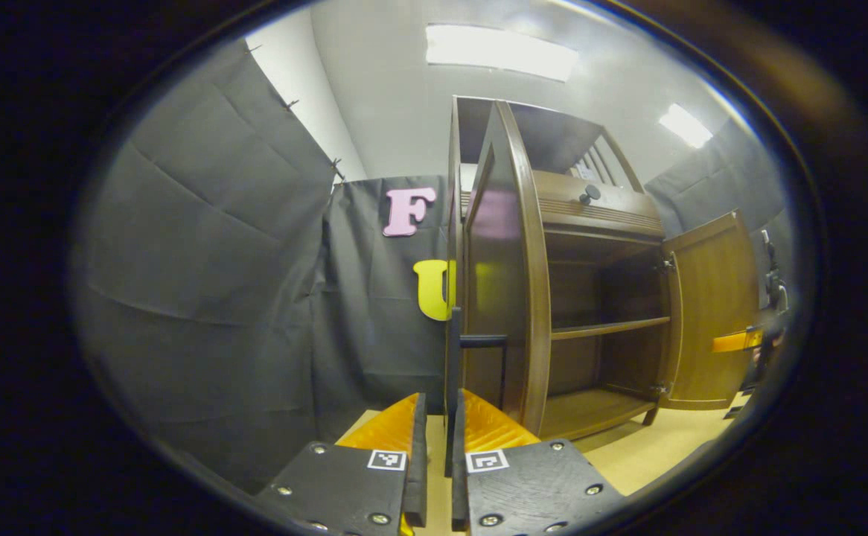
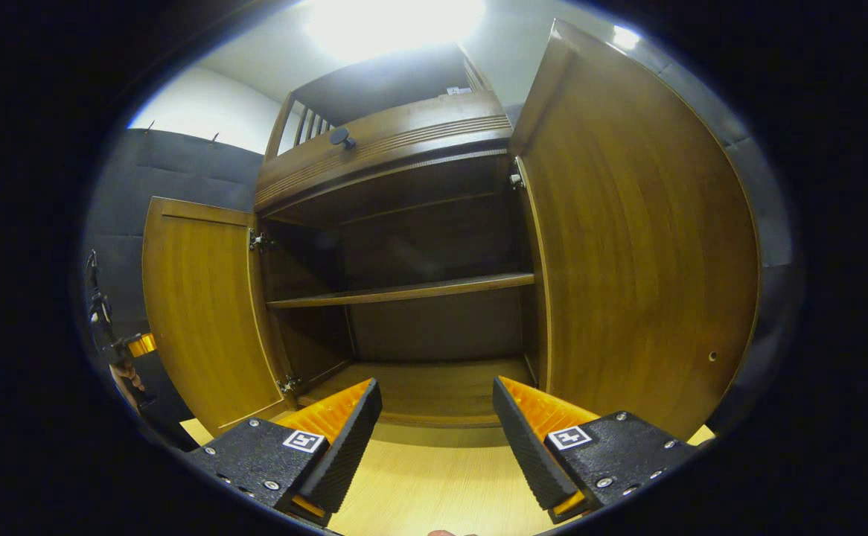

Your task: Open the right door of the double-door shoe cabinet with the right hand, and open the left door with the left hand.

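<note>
Left gripper view, running left to right. The left gripper (image 1: 438, 439) is sitting at 6 o'clock, its two orange-and-black fingers (image 1: 393, 435) drawn nearly together and pinching the thin dark bar of the left door's handle (image 1: 455, 357), which is rising between them. Just past it toward 3 o'clock, the left door (image 1: 505, 298) is standing swung out, edge-on to the camera. Beyond the door the shoe cabinet (image 1: 598, 216) is showing its open interior: one middle shelf (image 1: 609, 327) and a floor board below. A small dark knob (image 1: 589, 193) is sitting on the drawer front above, toward 1 o'clock. Farther toward 3 o'clock the right door (image 1: 706, 313) is hanging wide open, with the other gripper's orange finger visible at its outer edge.

Right gripper view, left to right. At 9 o'clock the left gripper (image 2: 132, 346) and the hand holding it are showing small beside the left door (image 2: 203, 320). The cabinet interior is filling the centre, shelf (image 2: 404, 290) running across. From 1 to 4 o'clock the right door (image 2: 642, 253) is standing open. At 6 o'clock the right gripper (image 2: 438, 428) is hanging released, fingers (image 2: 345, 424) spread well apart, holding nothing, over the pale floor (image 2: 426, 484).
</note>
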`<state>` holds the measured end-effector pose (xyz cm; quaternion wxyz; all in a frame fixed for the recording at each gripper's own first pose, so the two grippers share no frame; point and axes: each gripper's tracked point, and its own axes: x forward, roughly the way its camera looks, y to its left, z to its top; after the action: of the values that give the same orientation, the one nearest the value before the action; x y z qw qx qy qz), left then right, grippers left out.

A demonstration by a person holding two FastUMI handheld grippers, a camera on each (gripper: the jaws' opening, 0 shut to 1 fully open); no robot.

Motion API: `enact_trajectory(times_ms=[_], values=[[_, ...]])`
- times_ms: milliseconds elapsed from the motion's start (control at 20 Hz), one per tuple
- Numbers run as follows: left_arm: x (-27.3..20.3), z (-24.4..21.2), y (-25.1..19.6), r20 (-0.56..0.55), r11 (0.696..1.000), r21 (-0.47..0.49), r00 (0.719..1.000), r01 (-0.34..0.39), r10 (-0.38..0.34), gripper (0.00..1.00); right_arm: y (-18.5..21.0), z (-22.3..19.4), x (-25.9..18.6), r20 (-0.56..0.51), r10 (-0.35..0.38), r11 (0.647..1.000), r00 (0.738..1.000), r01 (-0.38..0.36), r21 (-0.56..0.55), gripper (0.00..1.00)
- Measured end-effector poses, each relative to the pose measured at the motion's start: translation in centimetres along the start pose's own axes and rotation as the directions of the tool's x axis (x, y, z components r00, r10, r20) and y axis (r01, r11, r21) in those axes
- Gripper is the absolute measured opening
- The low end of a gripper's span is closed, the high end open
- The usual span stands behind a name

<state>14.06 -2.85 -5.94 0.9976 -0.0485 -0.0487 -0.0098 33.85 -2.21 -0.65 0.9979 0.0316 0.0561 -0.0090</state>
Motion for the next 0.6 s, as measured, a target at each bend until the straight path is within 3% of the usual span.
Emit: enact_trajectory(times_ms=[200,400,450,600], values=[[-0.5,-0.3,0.8,-0.025,0.998,0.004,0.998,-0.057,0.057,0.16,0.0,0.3,-0.2,0.007,0.005,1.0,1.0,-0.005,0.001,0.93],[-1.1,0.7,2.9,0.005,0.974,-0.036,0.975,-0.222,0.222,0.12,-0.3,0.4,-0.1,0.01,-0.005,1.0,1.0,0.005,-0.005,0.93],[-1.2,1.0,2.9,0.01,0.97,-0.063,0.971,-0.237,0.238,0.13,-0.6,0.2,-0.2,0.007,-0.007,1.0,1.0,0.007,-0.007,0.93],[-1.2,2.0,0.7,0.02,0.977,-0.1,0.982,-0.187,0.19,0.16,-1.7,0.2,-0.5,0.015,-0.02,1.0,1.0,0.02,-0.003,0.93]])
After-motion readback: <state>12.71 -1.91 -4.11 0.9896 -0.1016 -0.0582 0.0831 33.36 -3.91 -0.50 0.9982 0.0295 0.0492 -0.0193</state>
